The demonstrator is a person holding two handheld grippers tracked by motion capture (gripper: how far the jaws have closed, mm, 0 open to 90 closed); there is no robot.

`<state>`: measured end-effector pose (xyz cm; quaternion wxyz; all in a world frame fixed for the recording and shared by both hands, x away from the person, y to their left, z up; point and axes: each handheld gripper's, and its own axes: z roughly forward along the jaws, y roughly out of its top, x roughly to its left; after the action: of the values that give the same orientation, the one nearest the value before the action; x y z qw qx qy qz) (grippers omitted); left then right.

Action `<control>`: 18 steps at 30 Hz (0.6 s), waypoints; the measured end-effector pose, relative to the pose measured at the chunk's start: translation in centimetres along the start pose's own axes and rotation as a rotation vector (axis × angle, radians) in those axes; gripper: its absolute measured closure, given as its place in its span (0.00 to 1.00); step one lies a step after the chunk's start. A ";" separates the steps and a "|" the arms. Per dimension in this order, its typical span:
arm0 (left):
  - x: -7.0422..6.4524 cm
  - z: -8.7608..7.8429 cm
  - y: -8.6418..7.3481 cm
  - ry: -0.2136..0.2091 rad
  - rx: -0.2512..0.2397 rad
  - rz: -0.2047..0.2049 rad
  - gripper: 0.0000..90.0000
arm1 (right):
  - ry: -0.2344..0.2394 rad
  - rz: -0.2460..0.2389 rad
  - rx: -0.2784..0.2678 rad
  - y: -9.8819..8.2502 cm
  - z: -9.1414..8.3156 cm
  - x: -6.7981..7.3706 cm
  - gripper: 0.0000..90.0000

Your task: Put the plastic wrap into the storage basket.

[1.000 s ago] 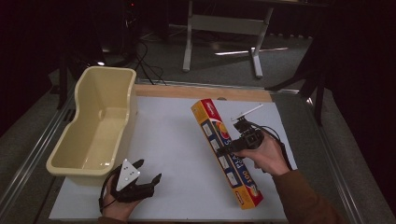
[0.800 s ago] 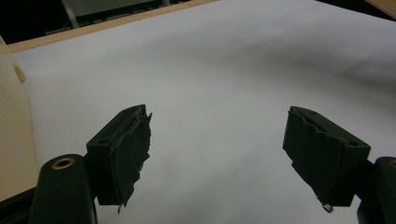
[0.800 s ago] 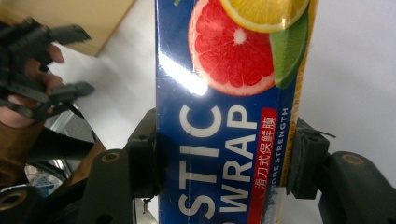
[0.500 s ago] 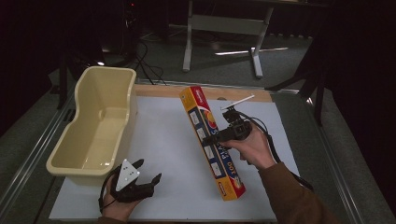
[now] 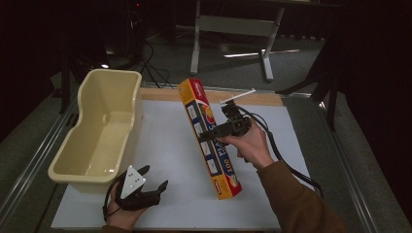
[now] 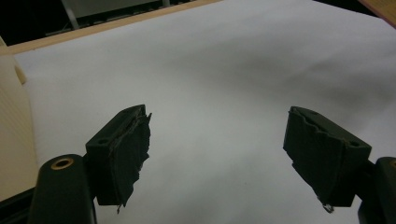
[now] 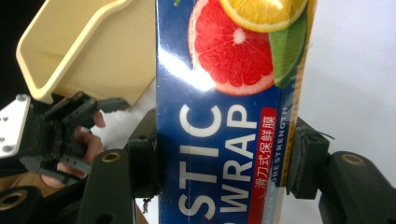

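A long blue and orange plastic wrap box hangs tilted above the white mat, its far end higher. My right gripper is shut across its middle; in the right gripper view both black pads press the sides of the box. My left gripper rests low on the mat at the front left, jaws wide apart with bare mat between them, as the left gripper view shows. It also appears beyond the box in the right gripper view.
A cream plastic tub stands on the left side of the white mat, just beyond the left gripper. A wooden strip runs along the mat's far edge. Metal rails border the table on both sides.
The right gripper has carried the box left and upward, away from the mat's right side toward the middle. The box's far end has swung toward the tub. The left gripper has kept still.
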<state>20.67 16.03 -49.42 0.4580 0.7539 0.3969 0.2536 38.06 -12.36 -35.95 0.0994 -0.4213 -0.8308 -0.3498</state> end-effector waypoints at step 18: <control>0.0 0.2 0.1 -0.007 -0.005 -0.001 0.25 | 0.087 0.080 -0.048 4.4 1.7 1.1 0.46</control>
<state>20.88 15.93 -49.43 0.4615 0.7534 0.3950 0.2517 40.98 -8.72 -34.48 0.1390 -0.4409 -0.7996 -0.3833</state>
